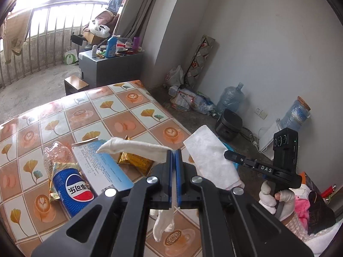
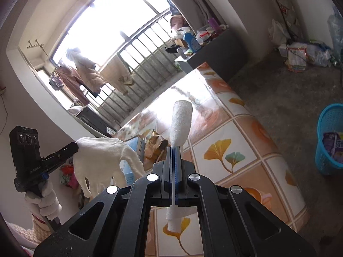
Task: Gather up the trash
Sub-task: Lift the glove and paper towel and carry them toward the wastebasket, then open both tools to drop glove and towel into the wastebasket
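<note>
Tablecloth [image 1: 133,115] patterned with ginkgo leaves and coffee cups covers the table; beside it on the floor stands a blue mesh basket [image 2: 330,128] with wrappers inside. On the cloth lie a Pepsi bottle [image 1: 70,184], a blue-and-white printed box [image 1: 100,167] just beside it, and a yellow snack wrapper [image 1: 135,160]. Above them, the left gripper [image 1: 176,153] is pinched tight on a white cotton glove [image 1: 137,147], lifted off the table. The right gripper [image 2: 175,150], held in a gloved hand [image 1: 276,194], is clamped on a folded white tissue [image 2: 181,124].
</note>
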The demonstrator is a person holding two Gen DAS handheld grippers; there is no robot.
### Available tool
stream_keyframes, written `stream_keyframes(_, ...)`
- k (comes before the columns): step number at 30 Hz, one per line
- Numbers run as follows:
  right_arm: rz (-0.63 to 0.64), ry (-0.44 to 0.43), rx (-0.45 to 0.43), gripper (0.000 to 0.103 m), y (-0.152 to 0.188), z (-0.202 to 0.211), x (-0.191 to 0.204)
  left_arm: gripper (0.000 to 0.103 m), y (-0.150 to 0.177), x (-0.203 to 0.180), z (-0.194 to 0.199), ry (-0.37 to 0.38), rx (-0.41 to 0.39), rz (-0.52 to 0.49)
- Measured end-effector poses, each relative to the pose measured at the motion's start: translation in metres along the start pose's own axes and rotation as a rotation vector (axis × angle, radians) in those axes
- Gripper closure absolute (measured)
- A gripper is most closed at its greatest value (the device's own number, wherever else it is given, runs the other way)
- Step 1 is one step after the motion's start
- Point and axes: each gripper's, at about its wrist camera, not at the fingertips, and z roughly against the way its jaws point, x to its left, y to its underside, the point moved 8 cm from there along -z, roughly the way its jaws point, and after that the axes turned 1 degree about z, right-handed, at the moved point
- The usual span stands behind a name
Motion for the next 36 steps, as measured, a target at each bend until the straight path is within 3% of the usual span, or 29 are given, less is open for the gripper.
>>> stream_keyframes(6, -0.013, 0.146, -0.165, 0.103, -0.044, 0.056, -0.035, 0.101, -0.042, -0.045, -0.028, 0.124, -0.012, -0.042)
stream_keyframes(14, -0.095, 0.429, -0.331, 0.103, -0.082, 0.121, -0.114, 0.101, -0.091, -0.139, -0.129, 0.274, 0.047, -0.139)
stream_keyframes(18, -0.175, 0.547, -0.335, 0.103, -0.081, 0.129, -0.167, 0.101, -0.088, -0.187, -0.201, 0.304, 0.134, -0.177)
stream_keyframes(24, -0.300, 0.634, -0.286, 0.103, -0.064, 0.120, -0.248, 0.101, -0.058, -0.242, -0.312, 0.312, 0.295, -0.196)
stream_keyframes(29, -0.401, 0.668, -0.218, 0.103, -0.055, 0.100, -0.311, 0.101, -0.029, -0.272, -0.386, 0.305, 0.409, -0.194)
stream_keyframes(34, -0.502, 0.657, -0.204, 0.100, -0.049, 0.090, -0.359, 0.100, -0.014, -0.287, -0.438, 0.277, 0.449, -0.212)
stream_keyframes(35, -0.523, 0.653, -0.203, 0.099, -0.049, 0.087, -0.369, 0.098, -0.013, -0.289, -0.449, 0.265, 0.449, -0.216)
stream_keyframes(36, -0.548, 0.646, -0.199, 0.098, -0.048, 0.084, -0.380, 0.087, -0.011, -0.291, -0.461, 0.260, 0.454, -0.215)
